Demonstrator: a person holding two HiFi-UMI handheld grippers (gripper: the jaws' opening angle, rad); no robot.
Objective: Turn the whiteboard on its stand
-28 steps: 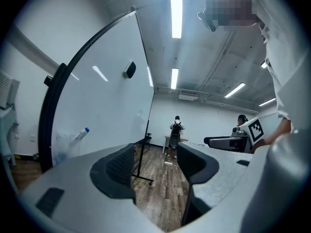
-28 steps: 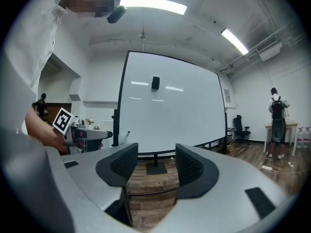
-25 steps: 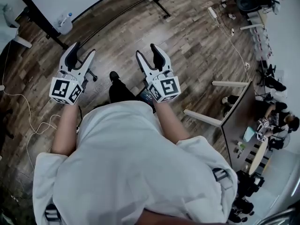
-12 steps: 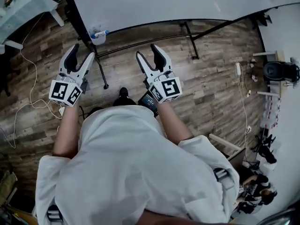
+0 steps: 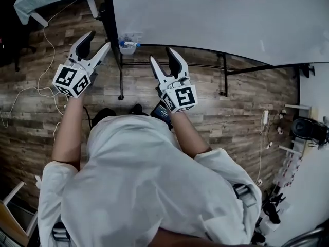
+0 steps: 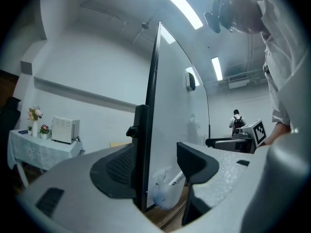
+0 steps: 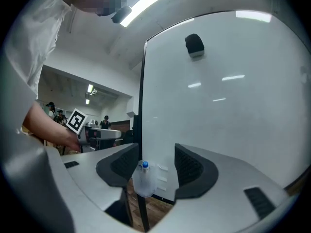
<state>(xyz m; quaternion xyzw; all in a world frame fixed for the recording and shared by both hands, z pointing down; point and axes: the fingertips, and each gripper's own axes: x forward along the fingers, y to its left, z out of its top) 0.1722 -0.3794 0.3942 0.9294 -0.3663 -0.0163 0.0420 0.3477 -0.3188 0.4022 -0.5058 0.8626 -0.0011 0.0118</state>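
A: Where's the whiteboard [image 5: 216,19]?

B: Right ahead, upright on its black stand [image 5: 107,9], over the wood floor [image 5: 247,102]. Its near side edge lines up with the left gripper [image 5: 98,40]. The right gripper [image 5: 162,55] faces the white surface.

A: Is either one holding anything?

B: No. Both sets of jaws stand wide apart with nothing clamped. In the left gripper view the dark frame [image 6: 151,81] runs up between the jaws, but I can't tell whether a pad brushes it yet.

A: How will the board handle?

B: I'd guess stiff and fairly light for its size. It's wide, though, so it would swing with some weight behind it. The face looks glossy and slippery, and pads would slide there.

A: So where to grab?

B: The frame at the side edge. 1 gripper closes across it, and the other steadies it lower down.

A: Anything to watch?

B: The clear cup [image 5: 127,41] hanging at the bottom corner holds 1 marker [image 5: 132,44], and an eraser [image 7: 194,45] sits on the face. A fast turn could shake them off.
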